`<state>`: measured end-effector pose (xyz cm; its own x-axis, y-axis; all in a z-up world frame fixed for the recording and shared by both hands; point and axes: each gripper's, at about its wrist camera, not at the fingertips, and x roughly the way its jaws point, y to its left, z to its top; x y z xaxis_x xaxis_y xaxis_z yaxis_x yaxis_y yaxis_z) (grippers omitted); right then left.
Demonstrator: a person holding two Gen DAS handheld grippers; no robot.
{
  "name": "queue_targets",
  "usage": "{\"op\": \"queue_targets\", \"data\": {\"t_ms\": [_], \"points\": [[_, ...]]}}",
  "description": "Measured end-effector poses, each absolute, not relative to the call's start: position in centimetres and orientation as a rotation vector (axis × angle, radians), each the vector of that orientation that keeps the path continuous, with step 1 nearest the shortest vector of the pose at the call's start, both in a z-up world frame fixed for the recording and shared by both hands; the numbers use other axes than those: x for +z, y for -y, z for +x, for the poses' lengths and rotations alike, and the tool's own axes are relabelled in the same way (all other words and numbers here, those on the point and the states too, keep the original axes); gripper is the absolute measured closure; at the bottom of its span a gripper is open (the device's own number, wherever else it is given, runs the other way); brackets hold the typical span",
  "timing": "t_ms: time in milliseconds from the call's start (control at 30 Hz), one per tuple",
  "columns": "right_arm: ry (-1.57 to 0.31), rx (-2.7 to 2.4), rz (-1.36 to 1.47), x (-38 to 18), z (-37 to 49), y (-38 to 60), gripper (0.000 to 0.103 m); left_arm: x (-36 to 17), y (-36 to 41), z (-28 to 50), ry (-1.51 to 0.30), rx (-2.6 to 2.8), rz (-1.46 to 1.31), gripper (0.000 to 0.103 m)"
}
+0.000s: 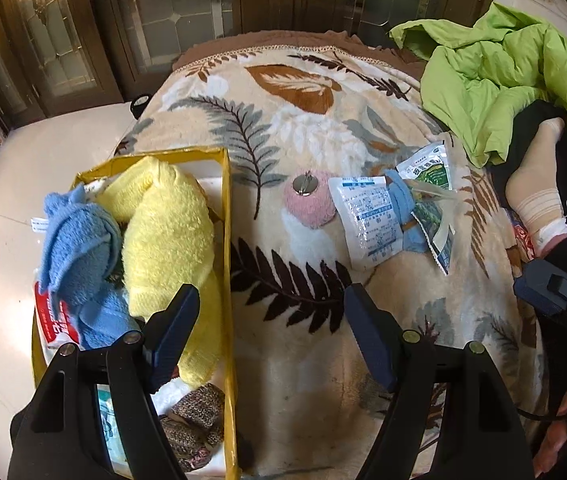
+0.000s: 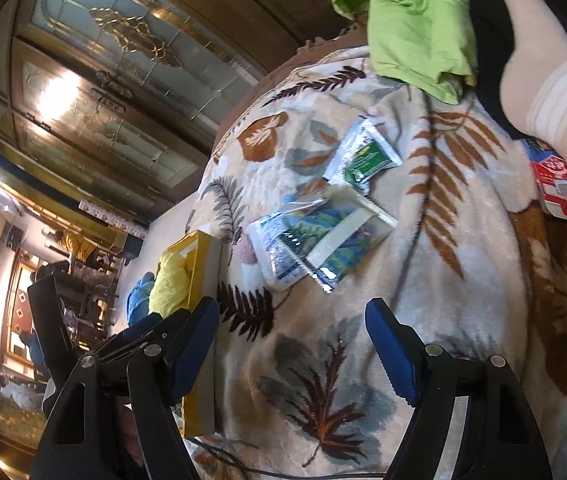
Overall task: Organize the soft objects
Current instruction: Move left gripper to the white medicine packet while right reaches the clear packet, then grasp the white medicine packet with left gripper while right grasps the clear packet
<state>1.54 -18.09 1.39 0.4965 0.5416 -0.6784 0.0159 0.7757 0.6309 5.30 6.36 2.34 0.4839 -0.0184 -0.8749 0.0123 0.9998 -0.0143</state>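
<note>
**Both tongs wide open above the leaf-print blanket**

Our left gripper (image 1: 271,316) has its jaws spread wide and holds nothing; its left finger hangs over the yellow towel (image 1: 167,248) in the yellow box (image 1: 225,208), its right over bare blanket (image 1: 303,360). Our right gripper (image 2: 291,332) is likewise wide open and empty above the blanket (image 2: 463,280). Beside the yellow towel in the box lies a blue towel (image 1: 77,256). Ahead of the left gripper, well apart from its tips, sits a pink pom-pom (image 1: 311,202), touching a white packet (image 1: 363,220). A blue cloth (image 1: 403,204) and a green packet (image 1: 429,168) lie just beyond. A green jacket (image 1: 499,76) is heaped at far right.
</note>
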Motion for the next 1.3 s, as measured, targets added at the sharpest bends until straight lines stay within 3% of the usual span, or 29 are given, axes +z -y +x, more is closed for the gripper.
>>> {"op": "queue_targets", "data": {"t_ms": [200,900,1300], "points": [[-1.028,0.327,0.666,0.5,1.8,19.0,0.024,1.4,-5.9,5.5,-1.107,-0.040,-0.046,0.028],[-1.074,0.365,1.266,-8.3,6.0,21.3,0.021,-2.6,-3.7,12.7,-1.266,0.040,-0.355,0.028],[-1.048,0.392,1.356,-10.4,7.5,21.2,0.020,-4.6,-2.7,15.4,-1.305,0.004,-0.456,0.028]]}}
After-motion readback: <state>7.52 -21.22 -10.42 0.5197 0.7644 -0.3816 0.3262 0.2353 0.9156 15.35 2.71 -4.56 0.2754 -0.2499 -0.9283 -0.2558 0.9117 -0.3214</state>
